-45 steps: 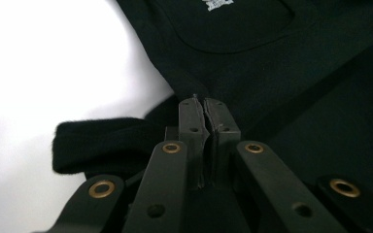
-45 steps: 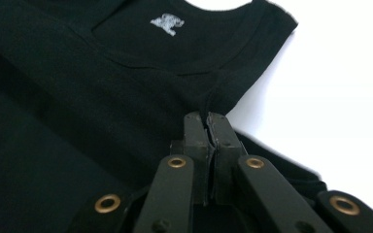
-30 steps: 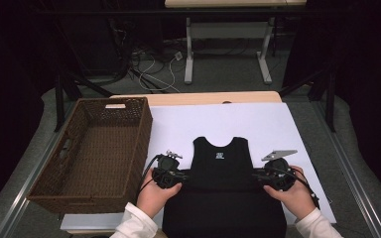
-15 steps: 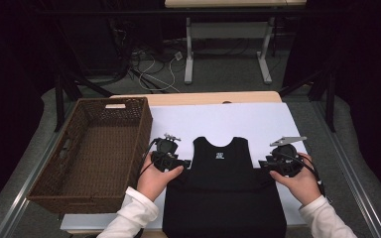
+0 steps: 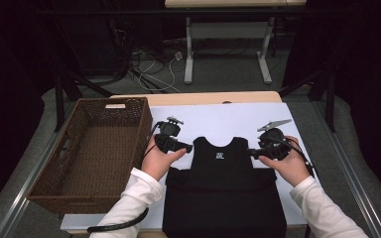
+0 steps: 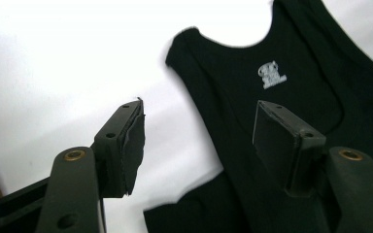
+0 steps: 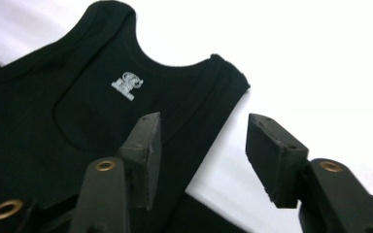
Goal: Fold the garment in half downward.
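Note:
A black tank top [image 5: 223, 183] with a small white logo lies flat on the white table cover, neckline away from the person. My left gripper [image 5: 186, 147] hovers just off its left shoulder strap and points inward. My right gripper [image 5: 252, 151] mirrors it at the right strap. In the left gripper view my left gripper [image 6: 199, 126] is open above the edge of the top [image 6: 233, 73], with nothing between the pads. In the right gripper view my right gripper [image 7: 204, 131] stands open over the other edge of the top [image 7: 77, 97]. Both sets of jaws have just been opening.
An empty brown wicker basket [image 5: 94, 153] sits at the left of the table, close to the left hand. The white cover [image 5: 218, 119] runs on past the top's neckline. A cable trails off the front edge. Desk legs and cords stand on the floor behind.
Both hands have moved up the table, from beside the top's armholes to beside its shoulder straps, and risen slightly. The top lies still.

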Available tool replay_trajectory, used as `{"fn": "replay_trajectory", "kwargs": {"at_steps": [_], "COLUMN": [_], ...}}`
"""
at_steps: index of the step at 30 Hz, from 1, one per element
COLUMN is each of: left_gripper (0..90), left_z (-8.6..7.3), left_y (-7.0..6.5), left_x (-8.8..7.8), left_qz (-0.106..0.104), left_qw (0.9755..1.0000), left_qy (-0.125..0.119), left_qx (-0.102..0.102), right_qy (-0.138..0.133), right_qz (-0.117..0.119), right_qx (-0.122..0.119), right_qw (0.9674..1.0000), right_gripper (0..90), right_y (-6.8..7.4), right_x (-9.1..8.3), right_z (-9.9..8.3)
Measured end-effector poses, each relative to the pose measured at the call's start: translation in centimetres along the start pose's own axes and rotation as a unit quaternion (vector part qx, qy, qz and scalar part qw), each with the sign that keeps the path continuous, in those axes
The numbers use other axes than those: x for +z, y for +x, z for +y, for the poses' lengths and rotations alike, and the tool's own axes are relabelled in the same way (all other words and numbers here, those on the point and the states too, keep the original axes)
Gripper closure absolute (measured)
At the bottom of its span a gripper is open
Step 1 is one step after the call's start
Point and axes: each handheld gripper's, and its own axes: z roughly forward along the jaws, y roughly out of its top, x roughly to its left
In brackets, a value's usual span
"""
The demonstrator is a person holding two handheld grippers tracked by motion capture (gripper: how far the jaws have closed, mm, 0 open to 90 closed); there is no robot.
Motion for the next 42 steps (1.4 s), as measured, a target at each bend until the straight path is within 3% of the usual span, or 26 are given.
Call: {"fn": "replay_trajectory", "kwargs": {"at_steps": [5, 6, 7, 10, 16, 18, 20, 21, 26, 31, 33, 41, 42], "left_gripper": [36.2, 36.2, 35.7, 34.8, 31.4, 31.8, 31.8, 31.3, 26.3, 24.0, 23.7, 24.1, 24.6], "left_z": [1.1, 1.2, 1.4, 2.0, 3.1, 3.3, 3.5, 3.6, 4.0, 4.3, 4.3, 4.4, 4.4], "left_y": [0.0, 0.0, 0.1, 0.1, 0.2, 0.4, 0.4, 0.5, 0.5, 1.0, 1.2, 1.9, 2.0], "left_x": [0.2, 0.3, 0.4, 0.6, 1.4, 1.6, 2.0, 2.2, 3.1, 4.2, 4.7, 6.3, 6.4], "left_qz": [-0.002, -0.009, -0.011, -0.009, 0.009, 0.001, 0.003, 0.001, -0.002, 0.005, 0.002, -0.010, -0.007], "left_qw": [1.0000, 0.9999, 0.9995, 0.9996, 0.9990, 0.9992, 0.9990, 0.9992, 0.9993, 0.9989, 0.9993, 0.9996, 0.9995], "left_qy": [-0.001, -0.012, -0.023, -0.020, -0.024, -0.020, -0.024, -0.021, -0.028, -0.030, -0.023, -0.016, -0.016], "left_qx": [0.001, 0.003, 0.019, 0.015, 0.036, 0.034, 0.038, 0.035, 0.025, 0.036, 0.030, 0.019, 0.027], "right_qy": [0.004, 0.001, -0.006, -0.009, 0.006, 0.009, 0.016, 0.021, 0.027, 0.022, 0.024, 0.031, 0.031], "right_qz": [0.009, 0.015, 0.019, 0.015, 0.012, 0.010, 0.008, 0.014, -0.004, -0.018, -0.022, -0.019, -0.017], "right_qx": [0.006, 0.001, -0.006, -0.018, -0.049, -0.052, -0.048, -0.033, -0.051, -0.043, -0.041, -0.042, -0.039], "right_qw": [0.9999, 0.9999, 0.9998, 0.9997, 0.9987, 0.9985, 0.9987, 0.9992, 0.9983, 0.9987, 0.9986, 0.9984, 0.9986], "right_gripper": [44.9, 44.3, 43.1, 41.8, 34.4, 33.4, 33.1, 32.8, 27.2, 25.9, 24.5, 24.9, 25.4], "right_y": [-0.5, -0.7, -0.7, -1.0, -1.5, -1.6, -1.8, -1.9, -2.3, -2.9, -3.1, -3.4, -3.4], "right_x": [0.6, 0.7, 0.9, 1.2, 2.0, 2.2, 2.6, 3.0, 4.3, 5.5, 6.0, 7.6, 7.8], "right_z": [1.1, 1.3, 1.5, 2.1, 3.2, 3.4, 3.6, 3.7, 4.0, 4.4, 4.5, 4.5, 4.5]}}
